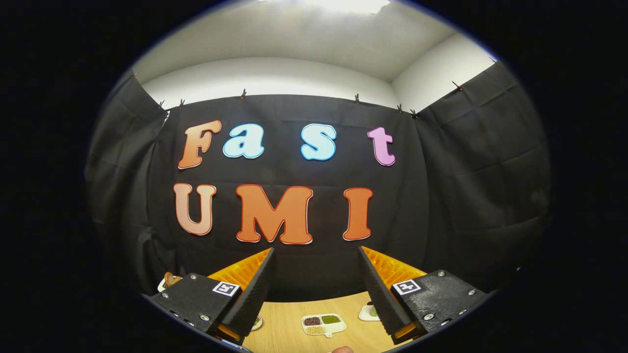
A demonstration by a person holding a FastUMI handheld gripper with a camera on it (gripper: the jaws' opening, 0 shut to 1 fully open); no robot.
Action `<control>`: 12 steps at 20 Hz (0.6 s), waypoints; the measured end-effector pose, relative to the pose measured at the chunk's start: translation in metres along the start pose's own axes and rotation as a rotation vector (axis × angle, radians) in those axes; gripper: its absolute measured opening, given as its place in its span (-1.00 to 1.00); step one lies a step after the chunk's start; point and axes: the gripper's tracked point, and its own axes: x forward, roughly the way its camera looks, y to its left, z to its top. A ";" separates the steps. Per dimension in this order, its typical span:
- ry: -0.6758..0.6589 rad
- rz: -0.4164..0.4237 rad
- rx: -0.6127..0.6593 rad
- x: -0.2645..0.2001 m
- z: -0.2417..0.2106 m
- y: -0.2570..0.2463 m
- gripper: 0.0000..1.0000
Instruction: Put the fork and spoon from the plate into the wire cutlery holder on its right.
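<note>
We look out over a wooden table (289, 326) whose far edge meets the black cloth wall (471, 196) at twelve o'clock, with bare wood between. Our gripper (316, 294) is raised, its fingers (255, 294) spread wide apart, holding and touching nothing. Between them, just ahead, lies a small divided tray (324, 325) with dark, green and pale fillings. At two o'clock of it sits a small white dish (369, 312). We cannot make out the fork, spoon or wire holder.
</note>
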 end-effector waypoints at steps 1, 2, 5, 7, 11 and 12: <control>0.012 0.013 0.003 -0.002 -0.003 0.007 0.95; 0.022 0.025 0.005 -0.003 -0.006 0.013 0.95; 0.045 0.066 -0.003 -0.007 -0.016 0.035 0.95; 0.075 0.086 -0.020 -0.010 -0.026 0.047 0.95; 0.225 0.143 -0.002 -0.020 -0.071 0.078 0.95; 0.282 0.155 0.001 -0.023 -0.087 0.085 0.95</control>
